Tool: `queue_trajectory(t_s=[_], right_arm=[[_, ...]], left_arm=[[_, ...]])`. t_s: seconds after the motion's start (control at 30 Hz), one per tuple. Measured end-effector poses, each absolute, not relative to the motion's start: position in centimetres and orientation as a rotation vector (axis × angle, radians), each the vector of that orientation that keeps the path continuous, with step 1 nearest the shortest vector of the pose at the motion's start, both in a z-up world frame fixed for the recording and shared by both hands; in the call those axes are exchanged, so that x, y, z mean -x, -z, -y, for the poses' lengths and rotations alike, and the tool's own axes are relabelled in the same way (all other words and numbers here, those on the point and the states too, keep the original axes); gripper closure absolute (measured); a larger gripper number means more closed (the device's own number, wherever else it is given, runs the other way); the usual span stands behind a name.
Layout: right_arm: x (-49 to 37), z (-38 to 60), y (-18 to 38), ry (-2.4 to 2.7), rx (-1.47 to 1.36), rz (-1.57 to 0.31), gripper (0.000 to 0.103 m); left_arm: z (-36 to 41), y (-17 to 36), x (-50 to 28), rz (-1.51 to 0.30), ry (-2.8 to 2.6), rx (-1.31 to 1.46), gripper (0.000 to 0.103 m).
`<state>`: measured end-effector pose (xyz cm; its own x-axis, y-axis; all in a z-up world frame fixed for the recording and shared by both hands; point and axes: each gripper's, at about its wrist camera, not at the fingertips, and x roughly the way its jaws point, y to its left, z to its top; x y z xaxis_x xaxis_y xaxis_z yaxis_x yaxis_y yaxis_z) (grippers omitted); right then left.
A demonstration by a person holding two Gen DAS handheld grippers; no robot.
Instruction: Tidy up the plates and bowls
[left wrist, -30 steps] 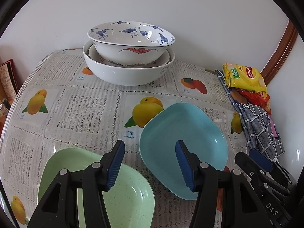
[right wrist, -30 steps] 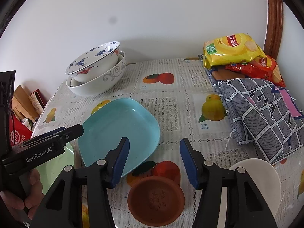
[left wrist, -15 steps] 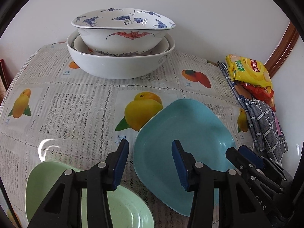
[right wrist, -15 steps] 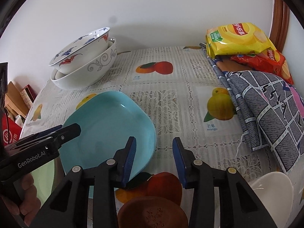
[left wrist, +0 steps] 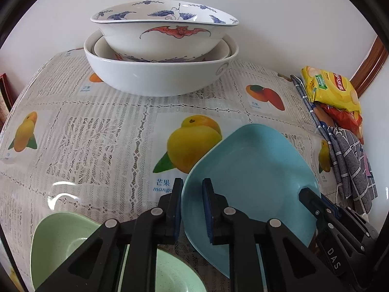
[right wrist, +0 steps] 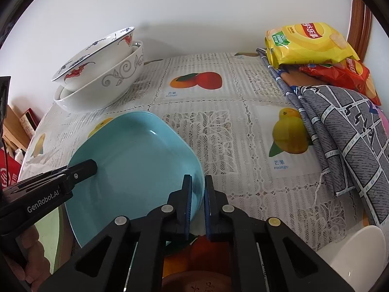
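A light blue square plate point(left wrist: 252, 170) point(right wrist: 136, 160) lies on the lace tablecloth. My left gripper point(left wrist: 192, 182) straddles its left rim, and its jaws are closing with the pads against the rim. My right gripper point(right wrist: 197, 178) straddles the plate's right rim in the same way, jaws closing onto it. Each gripper's tip also shows in the other's view: right gripper point(left wrist: 308, 194), left gripper point(right wrist: 82, 170). A pale green plate point(left wrist: 60, 238) lies under the left gripper. Stacked china bowls point(left wrist: 160, 73) point(right wrist: 102, 80) stand at the back by the wall.
A small brown dish point(right wrist: 194, 282) sits under the right gripper, and a white bowl point(right wrist: 352, 255) at the near right. Snack bags point(right wrist: 308, 43) and a grey checked cloth point(right wrist: 340, 126) fill the right side. A hand point(right wrist: 29, 250) holds the left gripper.
Both grippers came down and forward to the blue plate. Their jaws went from wide apart to nearly together, each with a rim of the plate between the pads.
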<state>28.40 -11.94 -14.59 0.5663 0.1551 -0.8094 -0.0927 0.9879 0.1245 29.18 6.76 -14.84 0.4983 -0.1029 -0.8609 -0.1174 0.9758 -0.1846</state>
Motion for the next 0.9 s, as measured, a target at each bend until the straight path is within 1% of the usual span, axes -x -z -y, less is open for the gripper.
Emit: queue_trajectory(t_s=[0.17,0.57,0.9], right_arm=[[-28.4,12.7,14.4,-0.142,-0.115,-0.948,0.095],[-26.2,13.3,10.9,-0.149,-0.144,-0.878,0.096],[-21.5,14.7,7.8,-0.139,-0.156,-0.822,0.096]], left_arm=[[-6.9,14.2,-28.9,-1.024,0.014,0.245,0.091],[-6.4,11.0,-26.9,-0.969,0.044,0.254,0.091],[-5.3,7.6,-22.6,-0.916,0.054,0.232,0.091]])
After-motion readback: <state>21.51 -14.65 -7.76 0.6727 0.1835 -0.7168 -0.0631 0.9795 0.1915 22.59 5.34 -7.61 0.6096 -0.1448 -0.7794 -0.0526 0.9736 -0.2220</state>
